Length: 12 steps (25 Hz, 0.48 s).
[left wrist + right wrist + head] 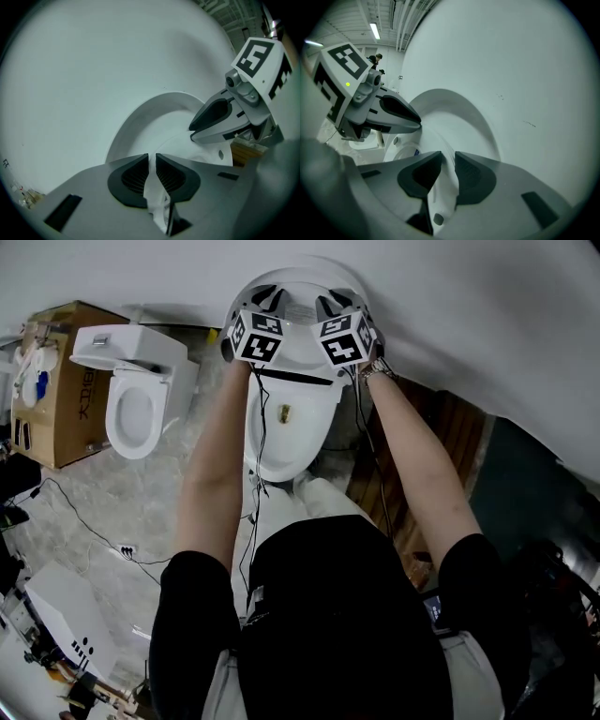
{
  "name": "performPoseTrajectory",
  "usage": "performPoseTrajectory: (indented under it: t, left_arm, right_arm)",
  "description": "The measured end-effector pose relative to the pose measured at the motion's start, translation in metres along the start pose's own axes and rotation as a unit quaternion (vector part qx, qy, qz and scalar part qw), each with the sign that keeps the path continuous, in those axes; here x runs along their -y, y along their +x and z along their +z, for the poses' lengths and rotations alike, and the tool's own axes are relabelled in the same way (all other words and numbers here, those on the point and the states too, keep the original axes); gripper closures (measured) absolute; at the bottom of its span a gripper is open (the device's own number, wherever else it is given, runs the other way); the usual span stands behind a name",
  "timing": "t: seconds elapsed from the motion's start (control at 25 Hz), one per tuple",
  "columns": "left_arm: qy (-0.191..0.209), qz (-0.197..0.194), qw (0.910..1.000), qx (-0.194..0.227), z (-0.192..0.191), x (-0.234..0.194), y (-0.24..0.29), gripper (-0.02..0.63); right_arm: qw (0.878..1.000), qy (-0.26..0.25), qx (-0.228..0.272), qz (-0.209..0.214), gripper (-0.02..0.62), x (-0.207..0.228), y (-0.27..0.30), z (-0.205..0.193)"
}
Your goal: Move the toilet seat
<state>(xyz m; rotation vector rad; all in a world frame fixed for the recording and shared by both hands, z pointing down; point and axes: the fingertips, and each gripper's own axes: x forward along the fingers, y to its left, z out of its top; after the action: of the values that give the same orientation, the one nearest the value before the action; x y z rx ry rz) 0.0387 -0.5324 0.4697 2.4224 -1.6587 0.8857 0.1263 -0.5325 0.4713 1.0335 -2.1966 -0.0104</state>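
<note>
This looks like a workshop or test space, not a bathroom in use. In the head view a white toilet stands in the upper middle of the frame against a plain white wall. A second toilet stands loose at upper left, just beside a cardboard box. A thin black cable trails across the pale stone-patterned floor at left. White equipment with wires sits at lower left. Wooden boards lie at right. In the upper left of the right gripper view, a long strip light hangs under a high, open ceiling with pipes.
</note>
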Motion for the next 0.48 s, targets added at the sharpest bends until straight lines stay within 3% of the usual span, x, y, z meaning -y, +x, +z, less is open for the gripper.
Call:
performPoseTrajectory:
  t: [0.28,0.48]
  left_arm:
    - [-0.059,-0.005,0.9981,0.018,-0.005,-0.002,-0.011,0.554]
    - [-0.082,0.012,0.9951,0.053,-0.016,-0.001,-0.049,0.554]
  right_arm:
    - [0.999,0.038,0.025,0.018,0.486,-0.001,-0.005,-0.003]
    - [0.990,0.113,0.081,-0.022,0.488,0.007,-0.025,-0.010]
